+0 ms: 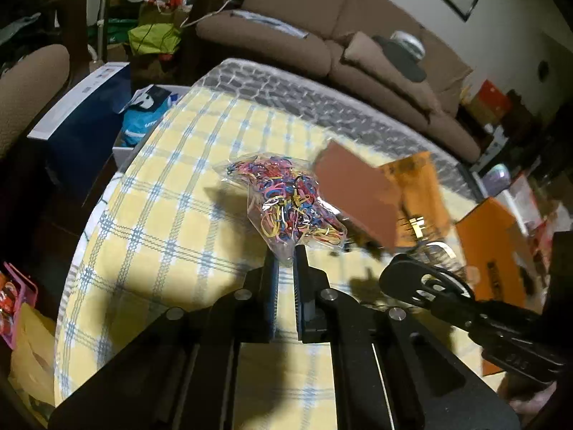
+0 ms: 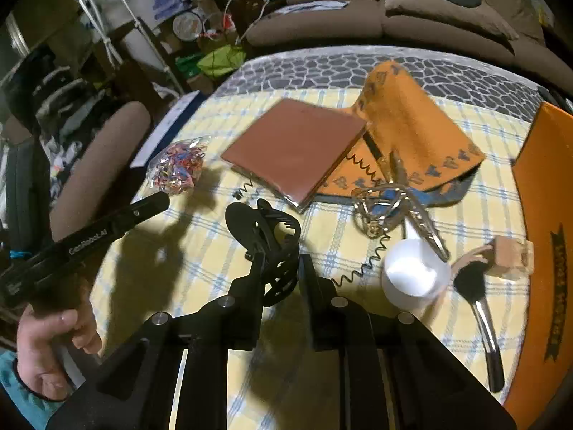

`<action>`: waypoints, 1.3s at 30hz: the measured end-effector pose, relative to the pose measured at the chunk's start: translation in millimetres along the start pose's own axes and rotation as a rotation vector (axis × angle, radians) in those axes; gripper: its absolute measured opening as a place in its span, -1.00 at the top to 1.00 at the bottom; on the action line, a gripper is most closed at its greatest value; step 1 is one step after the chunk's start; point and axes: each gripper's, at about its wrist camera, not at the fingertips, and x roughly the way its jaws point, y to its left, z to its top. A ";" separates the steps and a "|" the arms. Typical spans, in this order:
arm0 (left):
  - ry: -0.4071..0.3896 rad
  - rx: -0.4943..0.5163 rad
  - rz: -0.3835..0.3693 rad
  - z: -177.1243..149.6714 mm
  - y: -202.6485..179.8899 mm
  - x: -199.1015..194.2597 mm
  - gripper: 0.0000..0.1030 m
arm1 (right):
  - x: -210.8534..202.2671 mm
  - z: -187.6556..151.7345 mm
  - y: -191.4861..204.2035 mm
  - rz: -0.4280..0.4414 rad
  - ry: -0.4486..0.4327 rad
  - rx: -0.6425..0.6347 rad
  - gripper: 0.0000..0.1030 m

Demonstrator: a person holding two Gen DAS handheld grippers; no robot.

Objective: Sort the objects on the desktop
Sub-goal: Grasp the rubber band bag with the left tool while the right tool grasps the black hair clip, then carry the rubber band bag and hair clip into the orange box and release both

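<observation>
1. I see a dim room in both views; only the checked tablecloth (image 1: pixel 172 193) on the desk is brightly lit.
2. Hard dark shadows fall toward me and to the left, so light comes from above and beyond.
3. The brown notebook (image 2: pixel 297 147) and white scoop (image 2: pixel 415 272) are smeared by blur.
4. Fisheye bending curves the sofa (image 1: pixel 322 25); corners go black.

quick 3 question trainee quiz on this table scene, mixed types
1. True or false: the left gripper holds the bag of rubber bands by its edge.
2. What is clamped in the right gripper? A) white scoop B) black hair clip C) brown notebook
3. Fill in: the makeup brush lies just to the right of the white ____.

Key: 1 true; 2 B, the black hair clip; 3 scoop.
</observation>
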 end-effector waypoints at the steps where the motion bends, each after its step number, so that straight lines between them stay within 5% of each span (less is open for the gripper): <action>1: -0.006 -0.001 -0.009 0.2 -3.2 -4.1 0.86 | -6.7 0.0 0.4 -0.002 -0.011 0.000 0.66; 12: -0.046 0.089 -0.160 -3.5 -83.9 -39.3 0.86 | -96.0 3.5 -39.5 -0.061 -0.171 0.050 0.66; 21: -0.030 0.238 -0.265 -28.2 -176.9 -43.3 0.86 | -158.0 -14.1 -138.3 -0.192 -0.246 0.198 0.66; 29: 0.014 0.331 -0.339 -61.9 -259.9 -30.7 0.86 | -203.3 -46.4 -226.8 -0.338 -0.267 0.362 0.66; 39: 0.073 0.420 -0.430 -106.1 -348.0 -18.7 0.86 | -218.9 -84.0 -285.8 -0.432 -0.218 0.477 0.66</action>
